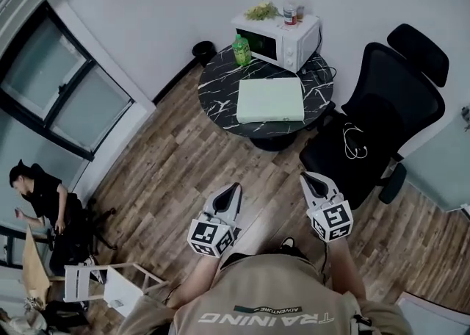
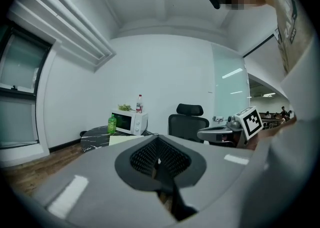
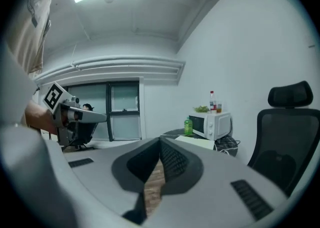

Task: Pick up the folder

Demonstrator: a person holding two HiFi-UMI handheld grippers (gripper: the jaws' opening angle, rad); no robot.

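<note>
One pale green folder [image 1: 269,100], a flat, smooth rectangle with rounded corners, lies closed at the middle of a round black table [image 1: 217,95] veined white like marble. Behind it stand one boxy white microwave [image 1: 283,42] and two bottles: a green one [image 1: 241,50] on the table and a clear, red-capped one [image 1: 290,7] on the microwave. One black mesh-backed chair [image 1: 383,109] sits beside the table on the wood-plank floor [image 1: 180,168]. The left gripper [image 1: 234,189] and right gripper [image 1: 309,178], both grey, hover well short of the table, each with its ribbed jaws pressed together on nothing
</note>
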